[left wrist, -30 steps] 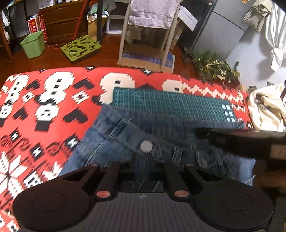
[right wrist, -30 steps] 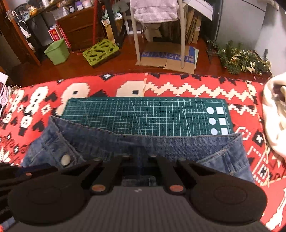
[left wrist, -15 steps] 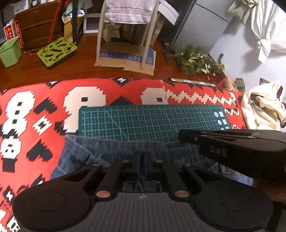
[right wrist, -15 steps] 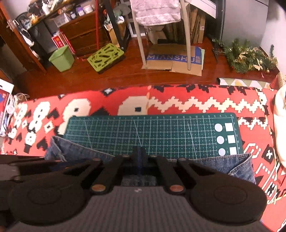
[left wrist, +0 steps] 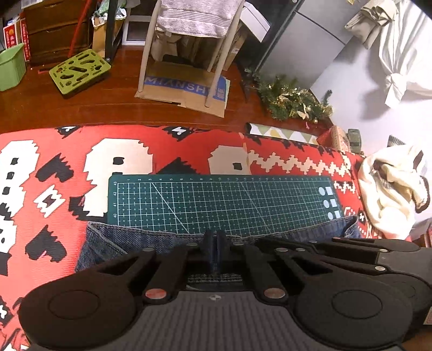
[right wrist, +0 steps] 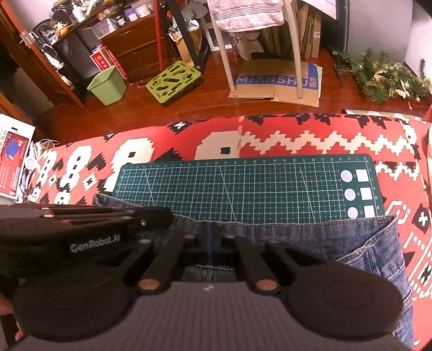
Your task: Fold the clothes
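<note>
Both black two-finger grippers, left gripper and right gripper, are pinching the near edge of the blue denim jeans lying over the green gridded cutting mat, seemingly keeping the fold taut and even.

the jeans are rough blue denim with pale stitched hems, lying on a matt green cutting mat printed with a fine white grid, and under both sits a woven-looking red, black and cream patterned cloth. both the left gripper and right gripper are matt black plastic with small coppery metal pins at the joints. beyond, the wooden floor shines glossy, a flattened cardboard sheet looks dull, and a fluffy towel hangs soft and ribbed.
</note>
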